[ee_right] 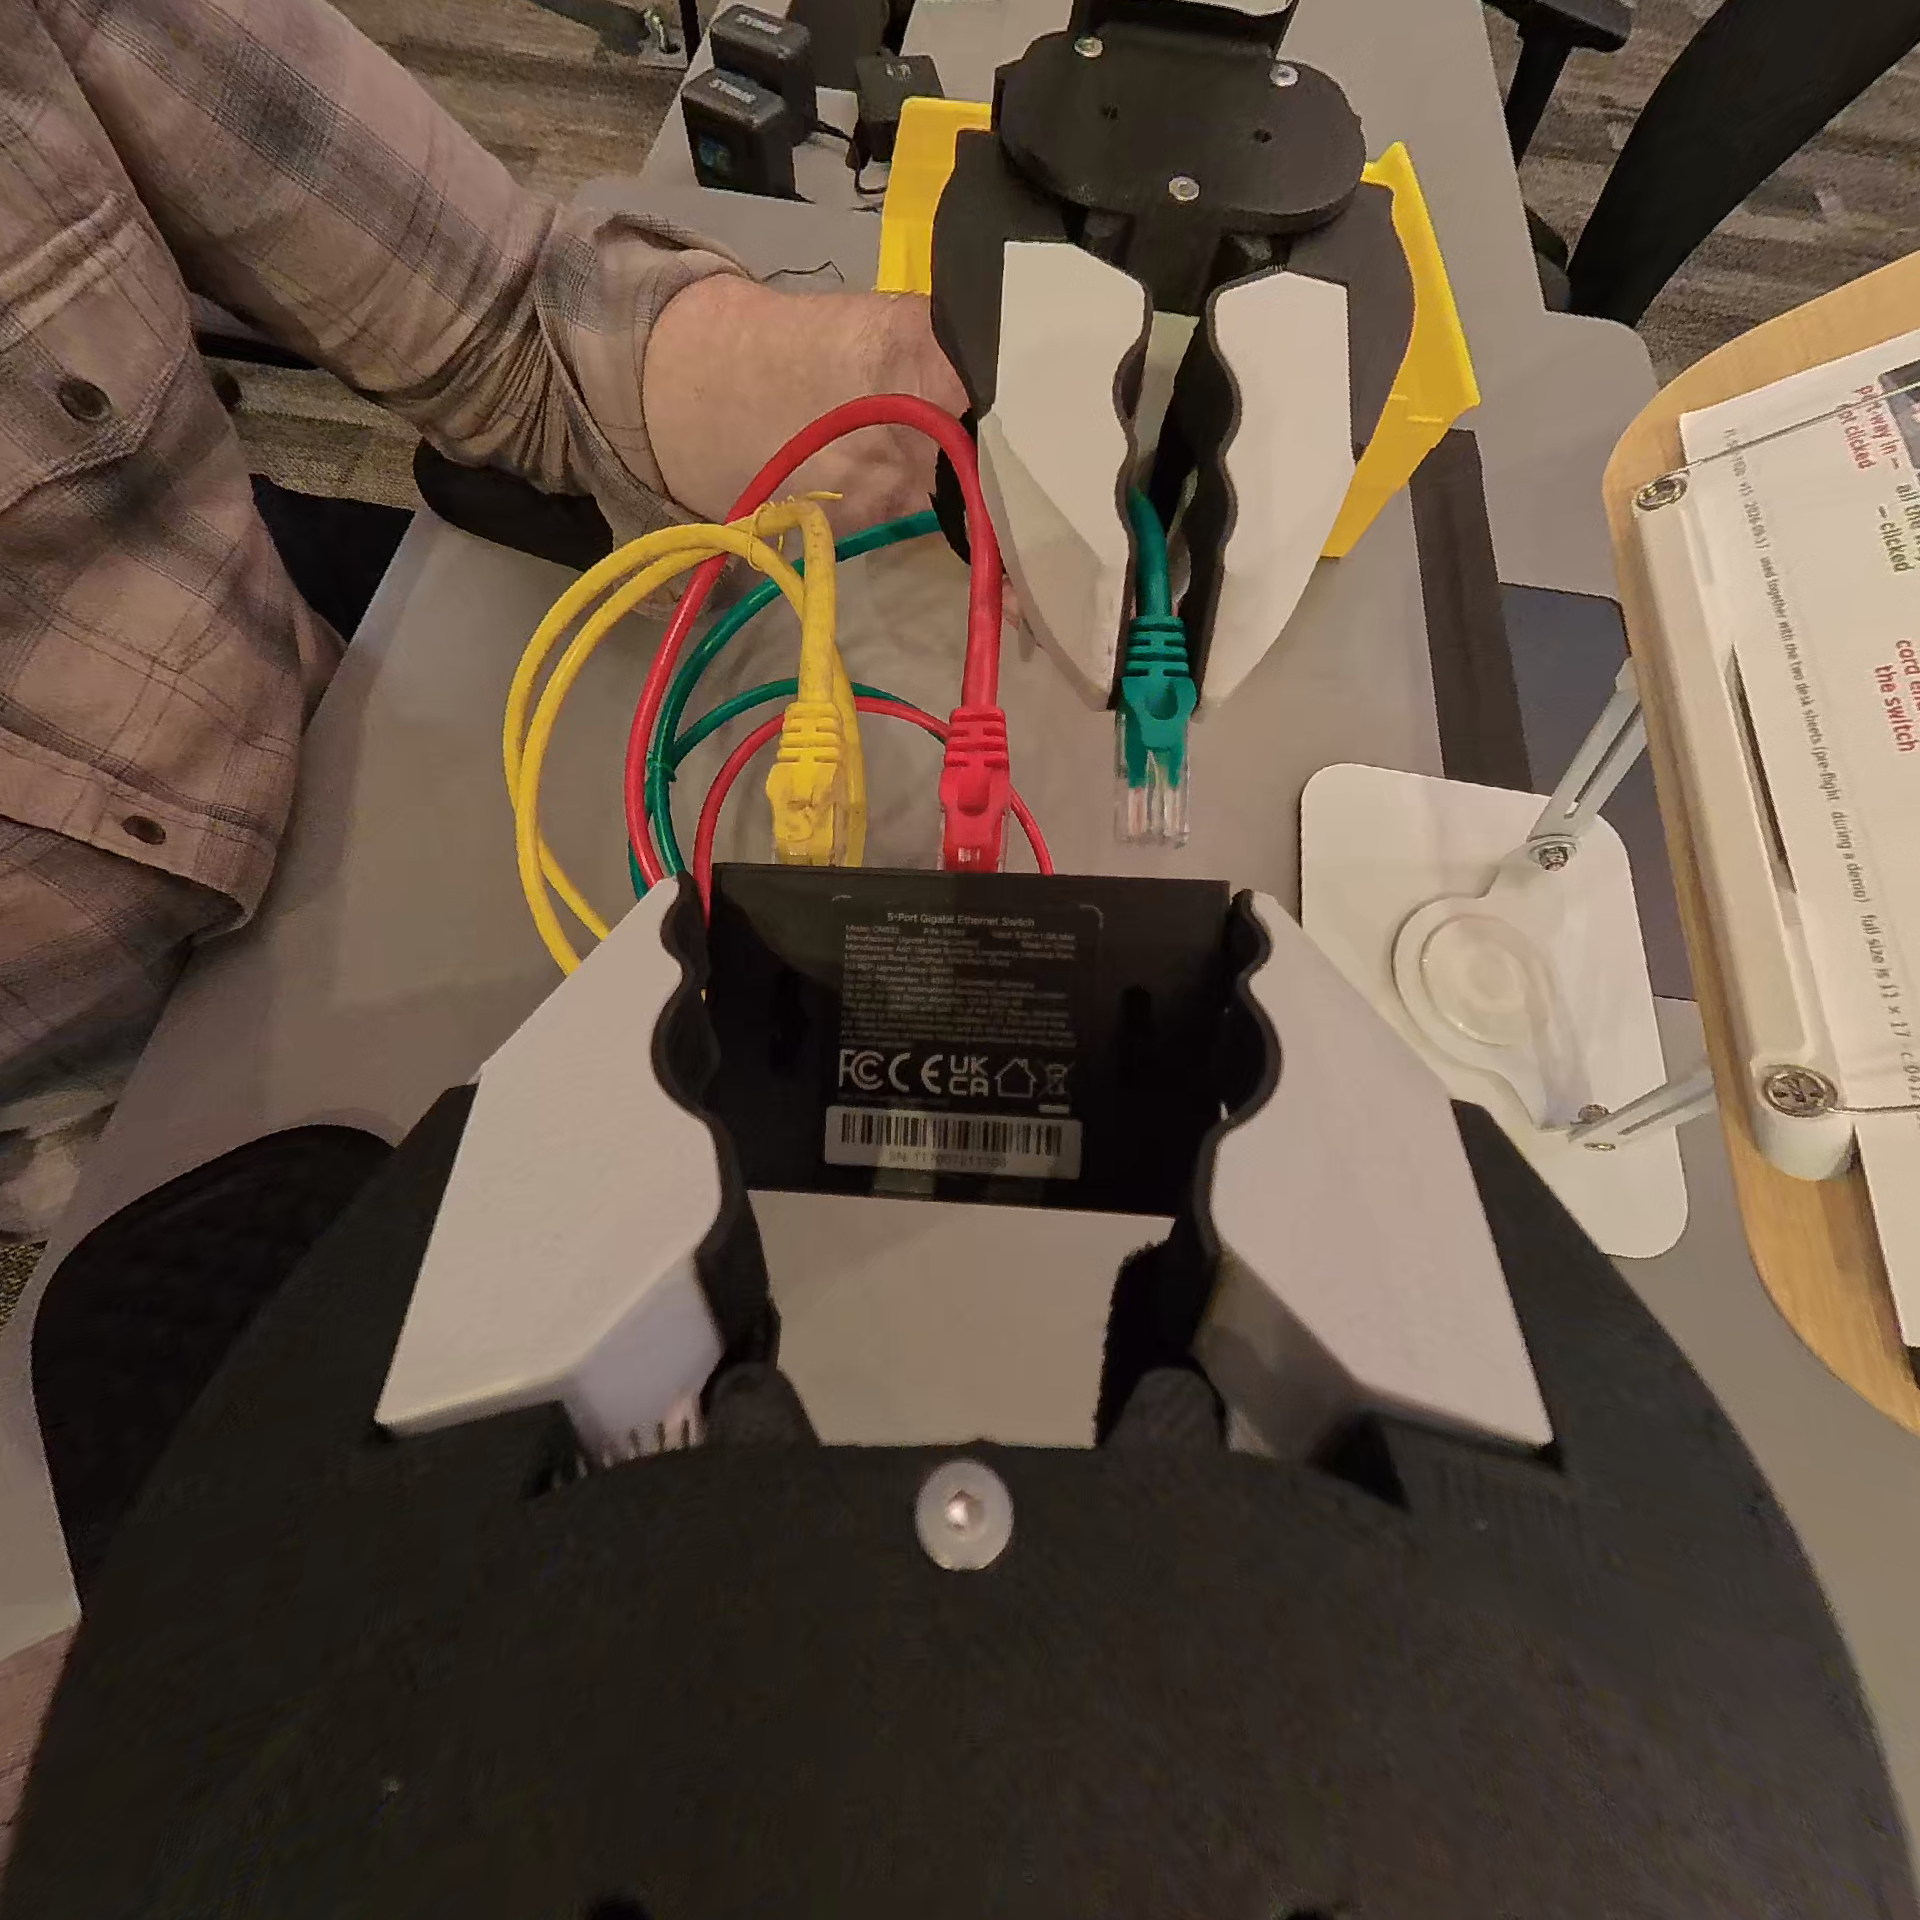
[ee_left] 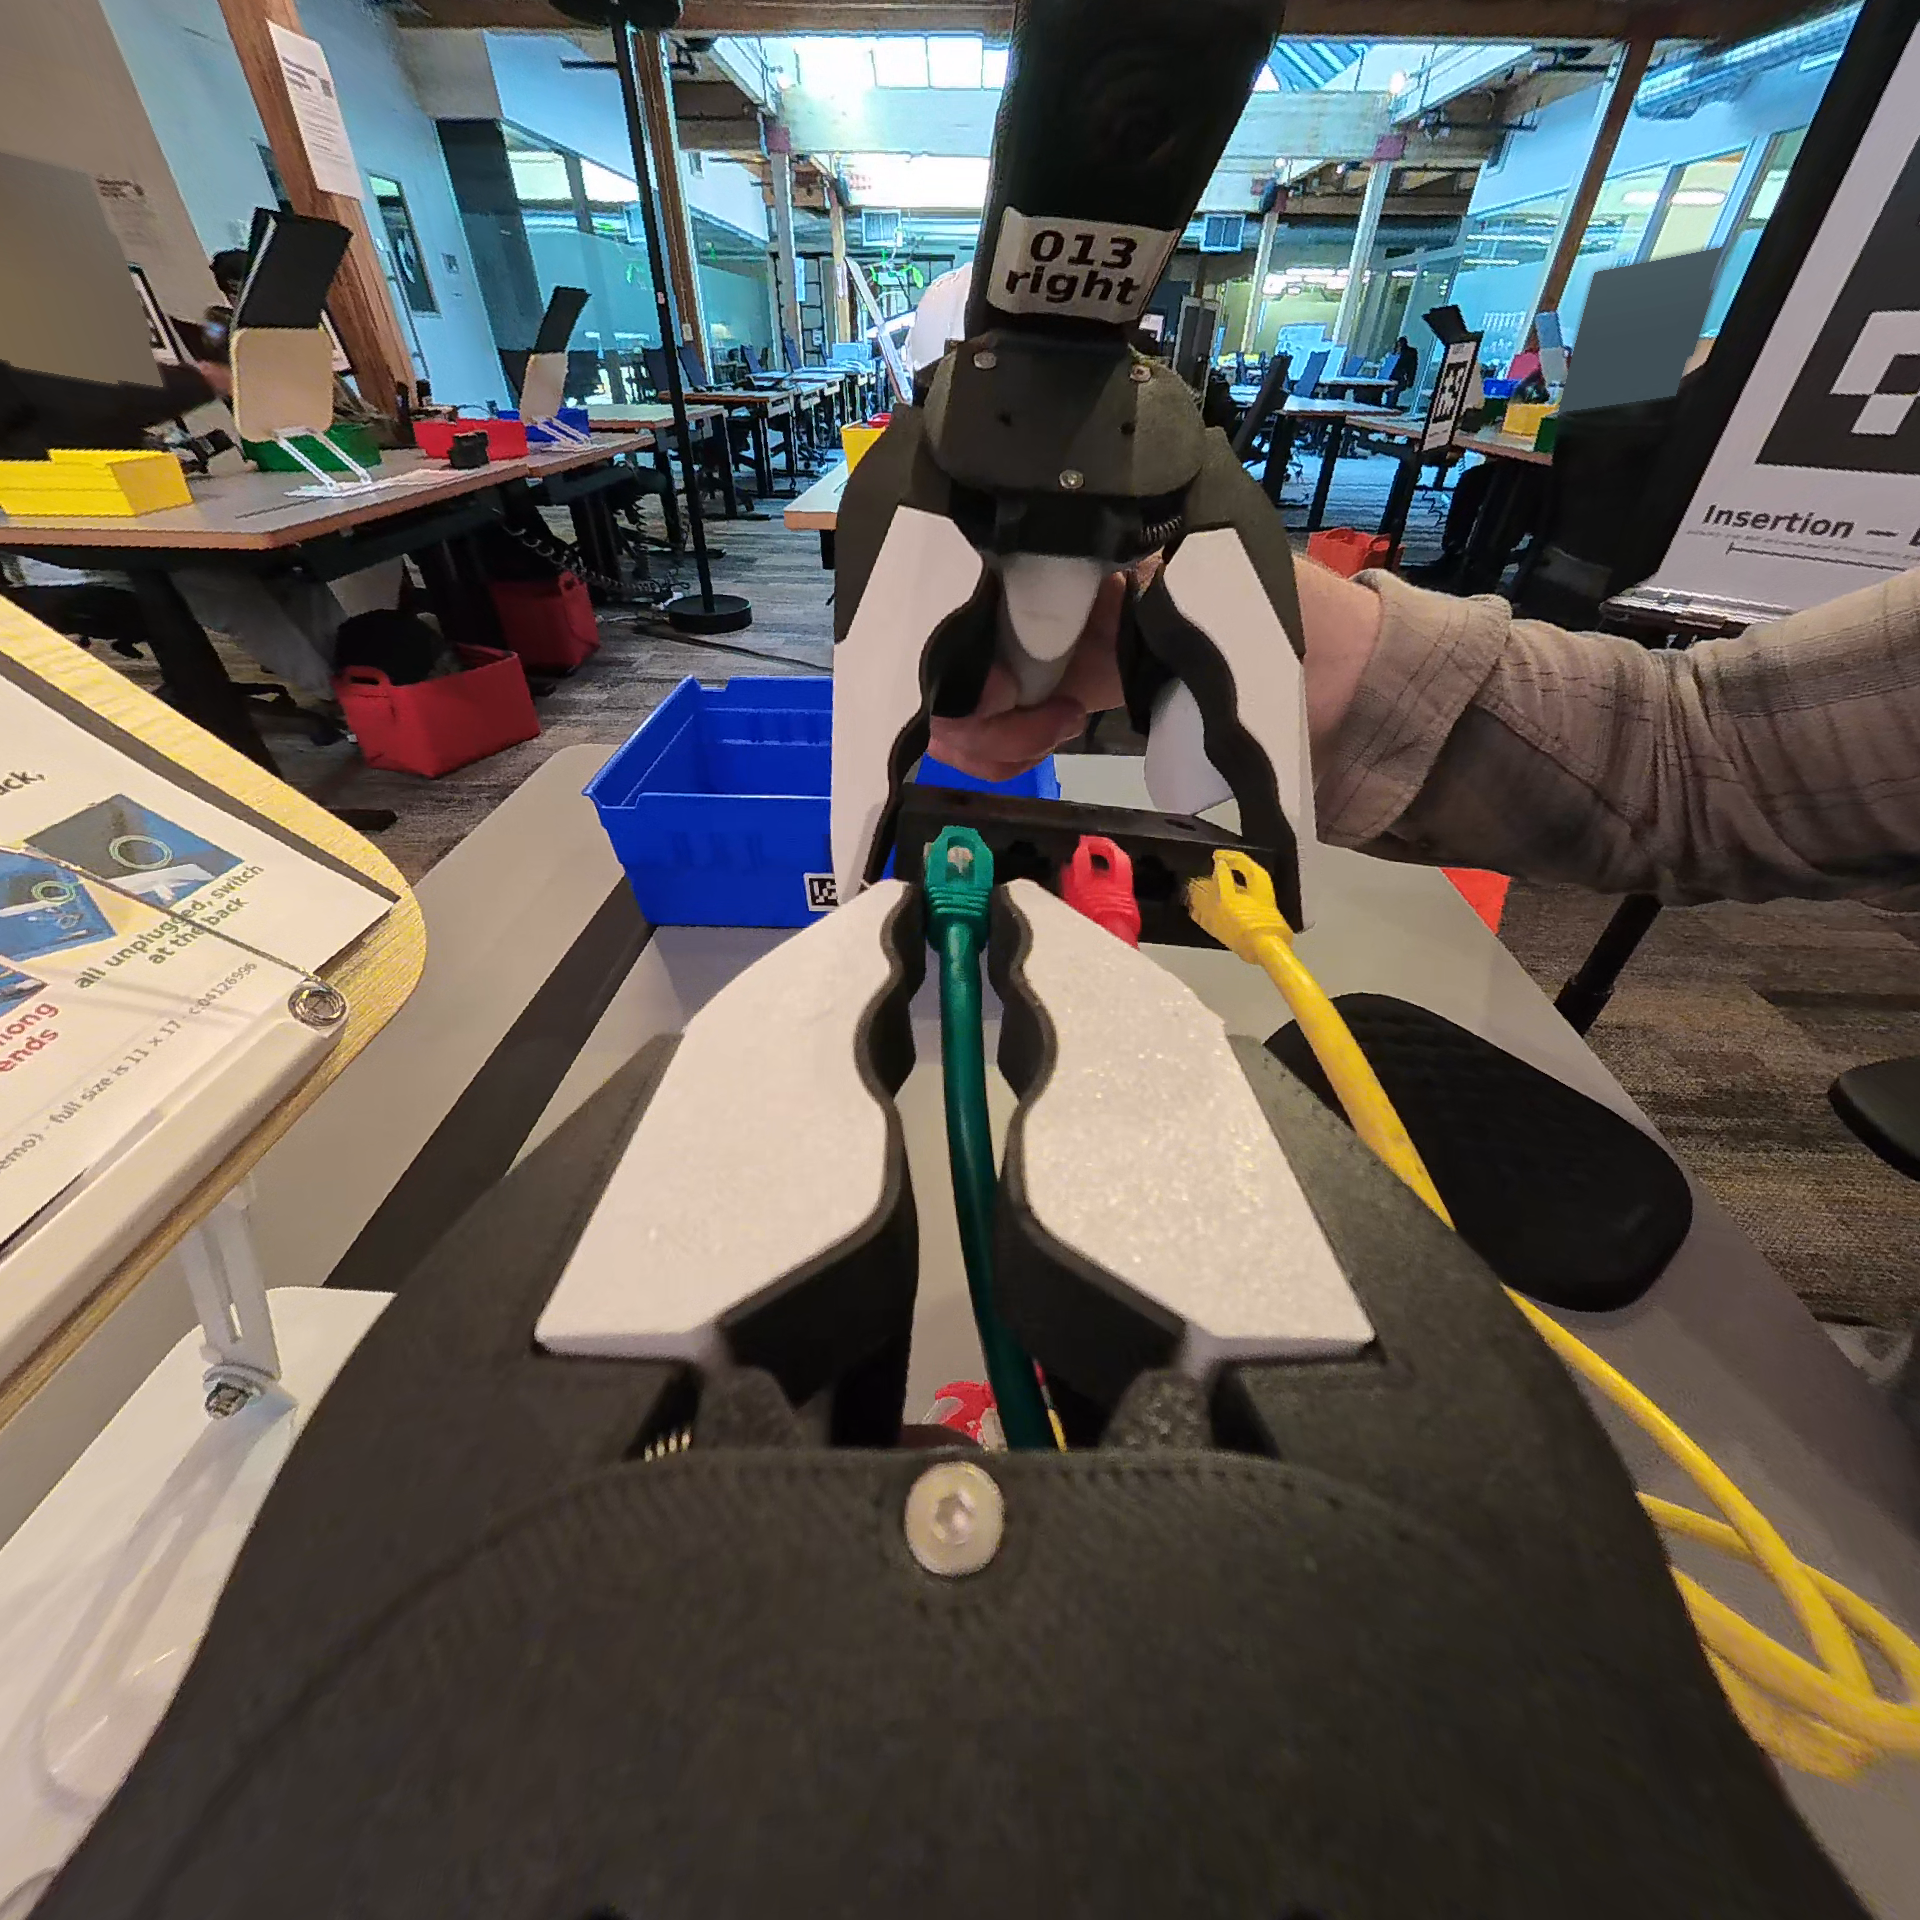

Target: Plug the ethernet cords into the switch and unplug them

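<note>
My right gripper (ee_right: 966,909) is shut on the black switch (ee_right: 966,1039) and holds it by its two sides, underside label up. The yellow cord's plug (ee_right: 810,790) and the red cord's plug (ee_right: 971,790) sit in ports on its far edge. My left gripper (ee_left: 961,914) is shut on the green cord (ee_left: 966,1091) just behind its plug (ee_left: 956,862). In the right wrist view the green plug (ee_right: 1148,758) hangs clear of the switch, a short gap from it. The left gripper (ee_right: 1153,675) faces the right one (ee_left: 1070,727) across the switch (ee_left: 1081,842).
A blue bin (ee_left: 727,800) stands behind the switch and a yellow bin (ee_right: 1413,343) behind the left gripper. A wooden board with an instruction sheet (ee_right: 1818,727) and its white stand base (ee_right: 1475,987) lie beside them. Loose cord loops (ee_right: 582,675) lie on the grey table. A sleeved arm (ee_right: 312,312) crosses it. The grippers' ends are close to 5 centimeters from one another.
</note>
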